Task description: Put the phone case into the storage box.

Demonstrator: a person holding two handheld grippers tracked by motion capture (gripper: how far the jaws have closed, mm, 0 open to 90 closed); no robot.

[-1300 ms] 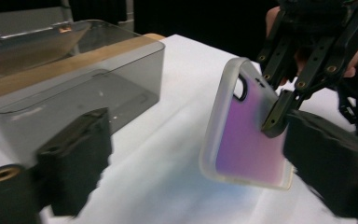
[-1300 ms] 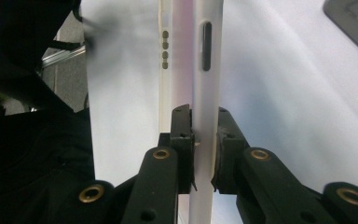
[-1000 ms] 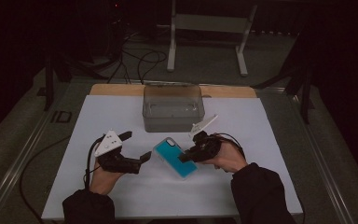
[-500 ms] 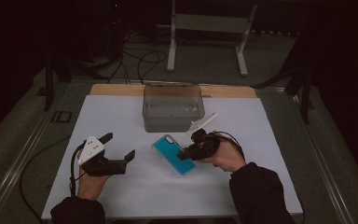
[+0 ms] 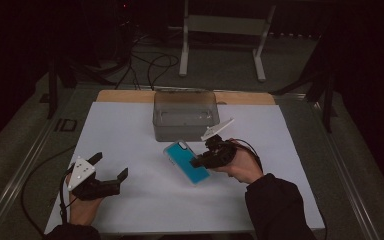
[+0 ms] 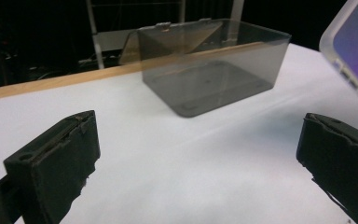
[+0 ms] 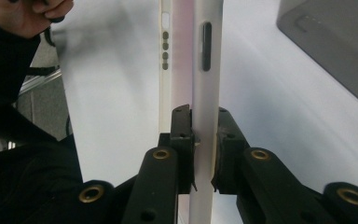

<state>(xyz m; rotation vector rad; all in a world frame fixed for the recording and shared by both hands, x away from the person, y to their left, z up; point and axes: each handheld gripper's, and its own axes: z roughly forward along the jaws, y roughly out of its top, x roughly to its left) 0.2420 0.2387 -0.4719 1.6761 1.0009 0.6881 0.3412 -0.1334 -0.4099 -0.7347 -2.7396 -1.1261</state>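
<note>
A white table (image 5: 130, 135) stands in a dark room. The right gripper (image 5: 205, 160) squeezes the phone (image 5: 186, 161); the left gripper (image 5: 111, 172) gapes wide, empty.

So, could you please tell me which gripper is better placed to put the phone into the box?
Right. The right gripper is already shut on the phone, just in front of the box; the left gripper is open, farther off.

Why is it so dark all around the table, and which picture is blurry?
High view: light falls on the white table, so the room behind stays nearly black. Left gripper view: the near claw fingers look soft, while the clear box is sharper. Right gripper view: the phone case is so close that its edge looks washed out and pale.
</note>
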